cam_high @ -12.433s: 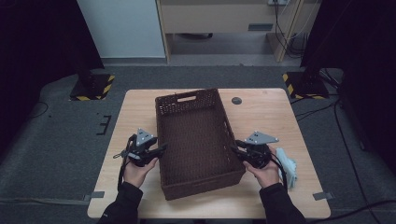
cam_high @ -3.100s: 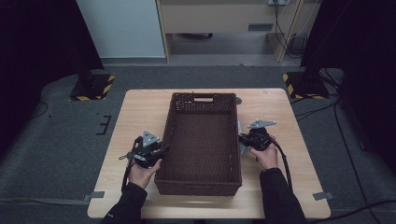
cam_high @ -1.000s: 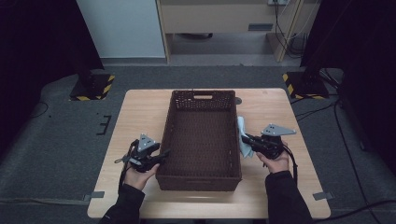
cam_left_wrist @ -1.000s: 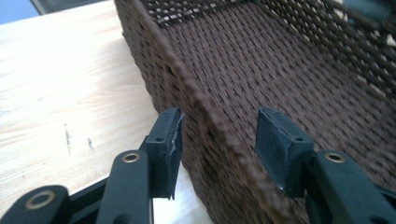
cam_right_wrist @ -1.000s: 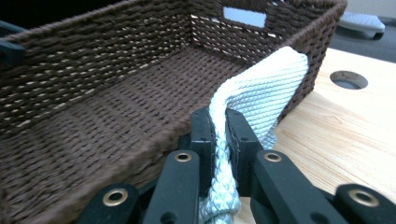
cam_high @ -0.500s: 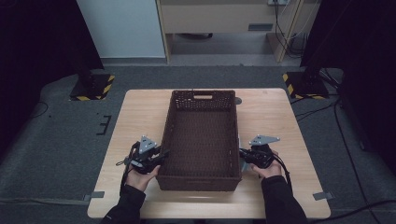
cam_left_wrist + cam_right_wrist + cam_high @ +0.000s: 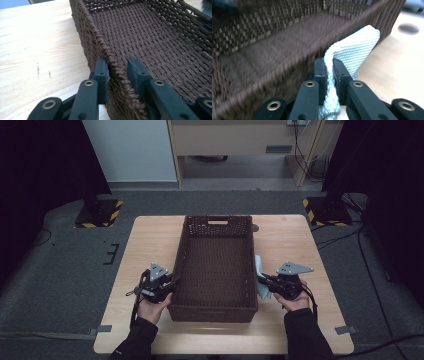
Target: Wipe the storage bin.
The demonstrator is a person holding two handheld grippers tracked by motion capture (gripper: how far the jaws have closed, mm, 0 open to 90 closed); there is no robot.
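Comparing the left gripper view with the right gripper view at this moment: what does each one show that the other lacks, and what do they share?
Left gripper view: the left hand-held gripper straddles the basket's rim, one pad outside the wall, one inside; its jaws have just been closing. The basket's woven floor is sharp.

Right gripper view: the right hand-held gripper is clamped on a pale blue cloth, beside the basket's outer wall; a dark round disc lies farther off.

Both: the brown wicker basket and the light wooden table.

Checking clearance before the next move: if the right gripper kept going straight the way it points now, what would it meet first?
Most likely the woven basket's outer side wall, which stands right ahead of the right gripper. Its jaws are shut on a pale folded cloth, so the cloth's free end would probably touch the wall first; depth is unclear.
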